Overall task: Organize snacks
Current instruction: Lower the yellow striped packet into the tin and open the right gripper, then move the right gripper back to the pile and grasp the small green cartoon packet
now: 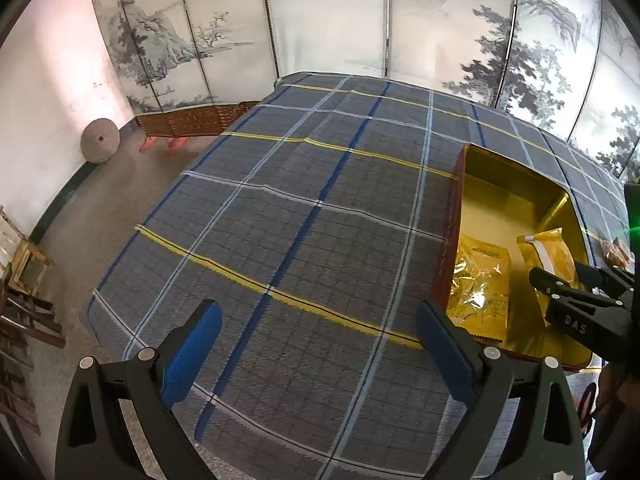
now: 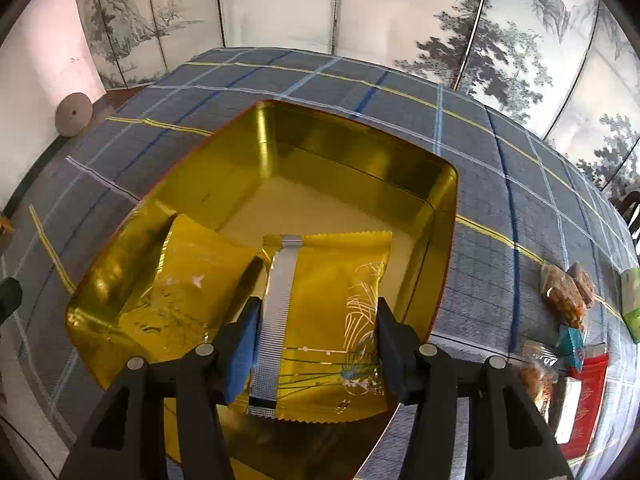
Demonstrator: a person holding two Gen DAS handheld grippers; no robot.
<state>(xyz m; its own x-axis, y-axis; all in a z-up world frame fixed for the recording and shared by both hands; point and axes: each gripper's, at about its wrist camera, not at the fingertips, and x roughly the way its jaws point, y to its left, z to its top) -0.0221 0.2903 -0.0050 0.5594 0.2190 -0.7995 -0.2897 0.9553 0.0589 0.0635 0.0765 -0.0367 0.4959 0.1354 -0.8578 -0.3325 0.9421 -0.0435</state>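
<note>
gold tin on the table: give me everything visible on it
The gold tin is a shallow, open, round-cornered rectangular box, shiny gold inside with a reddish-brown outer wall, metal by its look. It sits flat on the plaid tablecloth, no lid in view. Its far half is bare; one yellow snack packet lies at the near left. The right claw holds a second yellow packet, silver seam up, over the near right.

A tin (image 2: 440, 216) sits on the worktop (image 2: 500, 160) with two packets (image 2: 192, 280) side by side in it. More snacks (image 2: 560, 296) lie to its right, and a screen (image 2: 280, 0) stands behind.
</note>
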